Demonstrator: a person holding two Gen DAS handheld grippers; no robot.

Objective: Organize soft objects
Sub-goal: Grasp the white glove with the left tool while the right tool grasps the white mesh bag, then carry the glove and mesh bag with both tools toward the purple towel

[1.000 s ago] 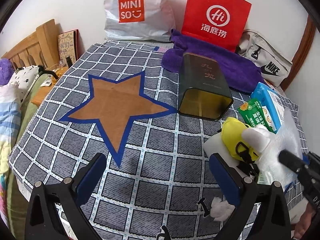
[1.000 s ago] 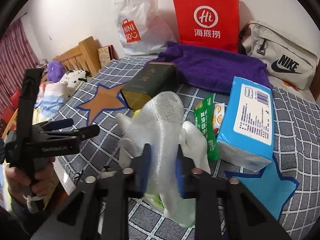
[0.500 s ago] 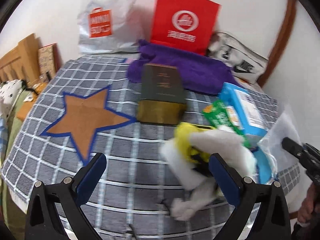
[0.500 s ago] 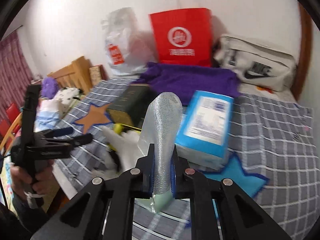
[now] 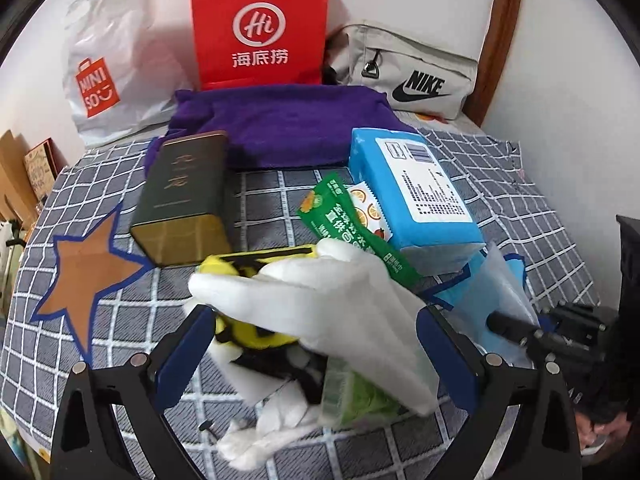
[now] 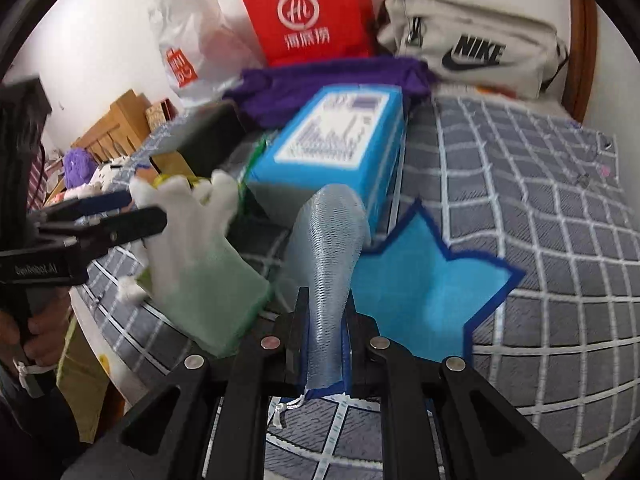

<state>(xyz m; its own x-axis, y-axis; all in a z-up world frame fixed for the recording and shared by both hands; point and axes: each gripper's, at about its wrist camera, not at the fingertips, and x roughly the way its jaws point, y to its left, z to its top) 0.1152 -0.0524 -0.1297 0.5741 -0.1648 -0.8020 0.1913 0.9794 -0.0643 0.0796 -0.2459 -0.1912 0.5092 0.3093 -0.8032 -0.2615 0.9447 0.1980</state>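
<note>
A bed covered by a grey checked sheet [image 5: 500, 184] fills both views, with a white wall behind. The right gripper [image 6: 324, 344] is clenched on a pale blue mesh bag [image 6: 328, 248], whose body rises between the two pads and leans forward over the near edge of a light blue star patch [image 6: 420, 288]; a drawstring end hangs below the jaws. The left gripper [image 5: 316, 352] stands released, jaws wide apart, straddling a white glove [image 5: 344, 304] without the pads visibly pressing on it. The glove lies across a yellow-and-black soft item [image 5: 248, 332] and a pale green mesh piece [image 5: 352, 396], both just inside the left jaws. In the right wrist view the same glove [image 6: 200, 236] sits to the left of the right gripper, with the left gripper [image 6: 120, 224] beside it, held by a hand [image 6: 28, 332].

Just beyond the glove lie a green snack packet [image 5: 344, 216] and, touching it, a blue tissue pack [image 5: 416, 192] resting partly on the blue star. Ahead and left of the left gripper is a dark green tin [image 5: 184, 196] on its side, with a brown star patch [image 5: 88, 272] farther left. Behind these lies a purple towel [image 5: 280, 120]. Against the wall stand a white MINISO bag [image 5: 112, 64], a red paper bag [image 5: 260, 28] and a beige NIKE bag [image 5: 408, 76].
</note>
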